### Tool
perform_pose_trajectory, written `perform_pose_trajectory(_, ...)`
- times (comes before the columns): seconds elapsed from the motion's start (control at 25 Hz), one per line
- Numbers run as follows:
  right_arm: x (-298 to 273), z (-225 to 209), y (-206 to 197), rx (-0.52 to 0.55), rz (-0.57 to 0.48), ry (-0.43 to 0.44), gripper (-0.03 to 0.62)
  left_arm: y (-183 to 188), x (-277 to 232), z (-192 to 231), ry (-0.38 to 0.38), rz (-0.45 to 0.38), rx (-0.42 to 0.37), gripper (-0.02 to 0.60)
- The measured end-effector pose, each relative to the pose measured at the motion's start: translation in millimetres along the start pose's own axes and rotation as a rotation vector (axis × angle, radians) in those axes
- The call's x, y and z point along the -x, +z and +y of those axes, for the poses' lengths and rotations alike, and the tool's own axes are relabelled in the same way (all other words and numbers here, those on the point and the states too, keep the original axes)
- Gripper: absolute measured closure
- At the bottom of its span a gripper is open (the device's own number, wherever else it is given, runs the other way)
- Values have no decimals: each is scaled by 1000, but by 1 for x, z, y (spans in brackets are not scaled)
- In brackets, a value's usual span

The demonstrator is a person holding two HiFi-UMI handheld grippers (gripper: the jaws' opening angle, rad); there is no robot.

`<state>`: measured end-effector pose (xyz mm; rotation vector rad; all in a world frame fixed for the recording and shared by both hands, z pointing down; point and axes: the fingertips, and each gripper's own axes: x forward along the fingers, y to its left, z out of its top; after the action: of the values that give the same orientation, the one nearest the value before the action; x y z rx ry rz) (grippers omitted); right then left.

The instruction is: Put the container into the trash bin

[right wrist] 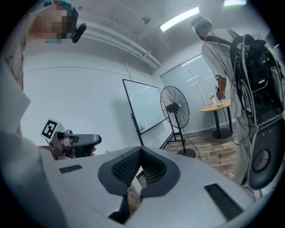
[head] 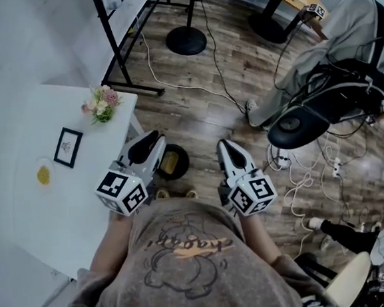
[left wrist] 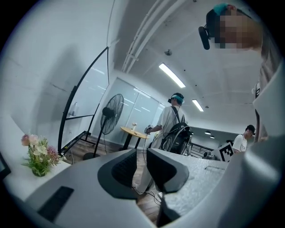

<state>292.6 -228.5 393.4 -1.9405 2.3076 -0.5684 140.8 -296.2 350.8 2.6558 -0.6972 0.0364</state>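
Looking down from the head view, we note both grippers held level in front of the person's chest, above the wooden floor (head: 195, 109).

Left gripper (head: 156, 140): in its own view the left gripper (left wrist: 141, 155) has its jaws narrow, a thin slit between the pads with nothing in it. It holds nothing.

Right gripper (head: 226, 146): in its own view the right gripper (right wrist: 140, 152) has its jaw tips together, nothing pinched between them.

Trash bin (head: 185, 158): black and round, on the floor between the two grippers, just off the right edge of the white table (head: 24, 224). The left gripper partly covers it.

Container (head: 170, 163): we read the yellowish object inside the trash bin as the container; it lies within the rim. We cannot tell its shape or how it lies.

On the table:
- flowers (head: 102, 102) at the far right corner, also seen in the left gripper view (left wrist: 39, 156)
- framed card (head: 68, 147) near the right edge, nearer the person than the flowers
- small dish (head: 43, 174) with something yellow, inward of the framed card

Background: standing fan (left wrist: 112, 111), round wooden table (left wrist: 133, 131), and a person in grey (left wrist: 171, 120) wearing a pack of cables.
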Motion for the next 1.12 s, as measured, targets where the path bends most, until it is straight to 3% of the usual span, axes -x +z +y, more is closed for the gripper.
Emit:
perform_pose_trajectory(0.44, 3, 4, -10, 29, 12, -14, 594, -11, 8, 10, 19, -2, -40, 575)
perform_pose_trajectory(1.12, 10, 1, -39, 101, 0, -36, 594, -54, 3, 8, 1, 5, -58, 577)
